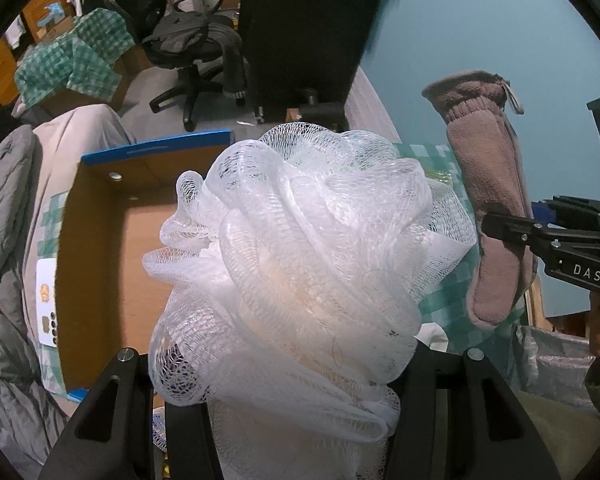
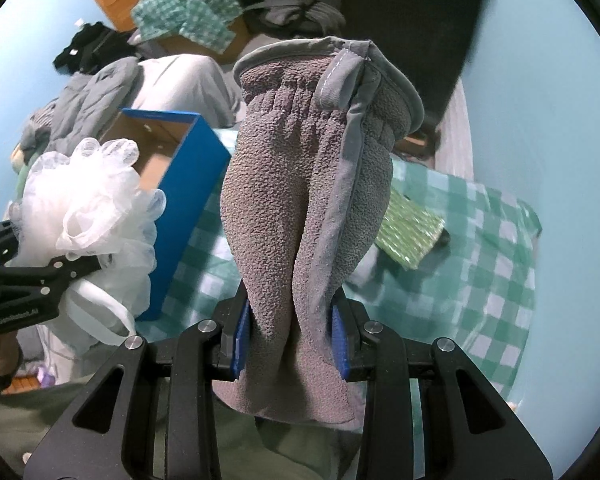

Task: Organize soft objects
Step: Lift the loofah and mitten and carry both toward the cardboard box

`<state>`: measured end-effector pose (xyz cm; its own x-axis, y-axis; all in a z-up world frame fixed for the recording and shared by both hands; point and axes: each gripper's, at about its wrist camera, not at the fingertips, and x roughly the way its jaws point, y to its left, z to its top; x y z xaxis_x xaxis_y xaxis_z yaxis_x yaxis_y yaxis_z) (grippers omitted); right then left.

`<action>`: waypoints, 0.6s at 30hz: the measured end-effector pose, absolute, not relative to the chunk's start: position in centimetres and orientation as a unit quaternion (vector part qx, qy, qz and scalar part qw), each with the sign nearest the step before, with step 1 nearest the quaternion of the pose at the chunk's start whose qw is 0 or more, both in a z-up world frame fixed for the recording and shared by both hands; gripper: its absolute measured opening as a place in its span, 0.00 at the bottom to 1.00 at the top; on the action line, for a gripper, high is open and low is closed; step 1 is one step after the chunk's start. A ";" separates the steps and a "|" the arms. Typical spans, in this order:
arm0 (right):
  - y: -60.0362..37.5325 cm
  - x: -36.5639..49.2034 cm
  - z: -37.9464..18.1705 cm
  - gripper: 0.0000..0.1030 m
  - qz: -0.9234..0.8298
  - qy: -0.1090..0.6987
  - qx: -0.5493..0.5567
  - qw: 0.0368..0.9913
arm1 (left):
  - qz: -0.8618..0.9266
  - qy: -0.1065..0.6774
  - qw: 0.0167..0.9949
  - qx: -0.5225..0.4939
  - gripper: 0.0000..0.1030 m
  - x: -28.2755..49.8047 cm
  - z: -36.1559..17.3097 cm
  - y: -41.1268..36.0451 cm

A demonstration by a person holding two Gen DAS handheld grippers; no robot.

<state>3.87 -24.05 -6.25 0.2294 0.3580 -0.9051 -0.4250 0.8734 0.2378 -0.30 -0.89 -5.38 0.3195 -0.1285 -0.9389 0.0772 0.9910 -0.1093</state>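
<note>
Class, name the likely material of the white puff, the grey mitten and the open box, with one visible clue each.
White puff: plastic-looking netting, open see-through mesh.
Grey mitten: fleece, matte nubby pile, smoother woven trim.
Open box: probably cardboard, dull brown inside, blue outside.

Loofah (image 1: 300, 264): white plastic mesh, fine netting, slightly glossy, translucent. Glove (image 2: 312, 208): grey fleece, pebbly matt nap, smoother woven trim along edge and cuff at 12 o'clock. Right gripper (image 2: 292, 336): matt black hard frame, shiny metal screw heads, blue ridged pads (image 2: 242, 340). Box (image 2: 180, 200): cardboard, raw brown matt inside, blue smooth outside. Tablecloth (image 2: 480, 264): green-white checked cloth, matt. Packet (image 2: 412, 228) at 3 o'clock of glove: green, glossy.
</note>
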 end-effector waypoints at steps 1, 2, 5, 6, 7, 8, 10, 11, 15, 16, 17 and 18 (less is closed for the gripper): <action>-23.7 4.0 -6.1 0.31 0.254 0.566 -0.033 0.783 | -0.060 0.579 0.813 -0.023 0.50 -0.4 -5.3 -0.6; -23.3 4.1 -6.0 0.31 0.258 0.565 -0.036 0.783 | -0.058 0.579 0.813 -0.024 0.50 -0.5 -5.3 -0.4; -22.1 4.3 -5.8 0.31 0.272 0.561 -0.045 0.781 | -0.049 0.579 0.814 -0.027 0.50 -0.8 -5.1 0.6; -21.8 4.3 -5.7 0.31 0.275 0.560 -0.048 0.780 | -0.044 0.578 0.814 -0.027 0.50 -0.9 -5.1 1.0; -21.4 4.4 -5.6 0.31 0.280 0.558 -0.051 0.780 | -0.041 0.578 0.815 -0.028 0.50 -1.0 -5.1 1.2; -20.9 4.5 -5.6 0.31 0.285 0.557 -0.054 0.778 | -0.038 0.577 0.815 -0.030 0.50 -1.1 -5.0 1.6; -20.0 4.6 -5.5 0.31 0.294 0.555 -0.060 0.776 | -0.030 0.575 0.817 -0.034 0.50 -1.3 -4.9 2.3; -19.7 4.7 -5.5 0.31 0.297 0.555 -0.062 0.775 | -0.028 0.575 0.817 -0.036 0.50 -1.3 -4.8 2.7; -17.8 5.0 -5.3 0.31 0.315 0.552 -0.073 0.769 | -0.015 0.574 0.818 -0.039 0.50 -1.6 -4.9 4.2; -17.4 5.0 -5.4 0.31 0.319 0.551 -0.076 0.767 | -0.011 0.574 0.818 -0.039 0.50 -1.7 -4.9 4.5; -16.9 5.1 -5.4 0.31 0.323 0.551 -0.078 0.765 | -0.009 0.574 0.818 -0.040 0.50 -1.7 -4.9 4.9; -16.4 5.2 -5.4 0.31 0.327 0.551 -0.080 0.764 | -0.005 0.574 0.818 -0.041 0.50 -1.8 -4.9 5.4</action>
<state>5.17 -16.43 -5.36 0.1791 0.4106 -0.8940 -0.5871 0.7738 0.2378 -1.84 5.40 -4.93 0.3421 -0.0556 -0.9380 -0.0393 0.9965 -0.0735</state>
